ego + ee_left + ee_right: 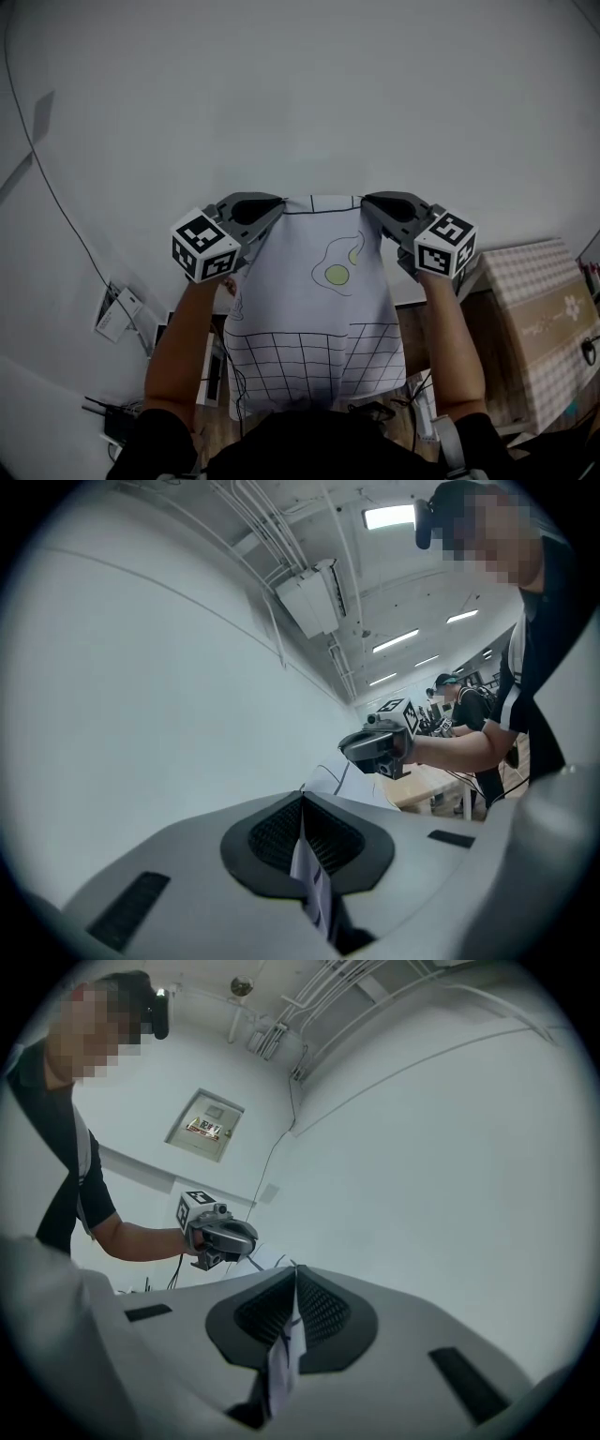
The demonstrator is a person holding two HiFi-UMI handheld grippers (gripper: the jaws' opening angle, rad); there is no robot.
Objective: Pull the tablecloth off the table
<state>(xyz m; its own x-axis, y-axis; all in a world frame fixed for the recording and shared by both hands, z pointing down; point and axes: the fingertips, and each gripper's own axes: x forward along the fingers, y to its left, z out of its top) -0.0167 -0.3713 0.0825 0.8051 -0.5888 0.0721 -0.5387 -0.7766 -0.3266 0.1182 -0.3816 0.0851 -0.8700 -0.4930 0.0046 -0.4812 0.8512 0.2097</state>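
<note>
The tablecloth (323, 300) is white with a black grid border and a fried-egg drawing. It hangs in the air in front of a white wall, stretched between both grippers. My left gripper (277, 205) is shut on its upper left corner, and a strip of cloth (311, 883) shows pinched between the pads. My right gripper (366, 203) is shut on the upper right corner, where cloth (283, 1358) pokes out of the closed jaws. Each gripper view shows the other gripper, the right one (380, 752) and the left one (220, 1239), held level at the same height.
A wooden table (497, 356) lies below at the right, with a checked cloth (544, 281) over a box beside it. Cables and small devices (122, 314) lie on the floor at the left. A white wall (300, 94) fills the view ahead. Other people (450, 700) stand far off.
</note>
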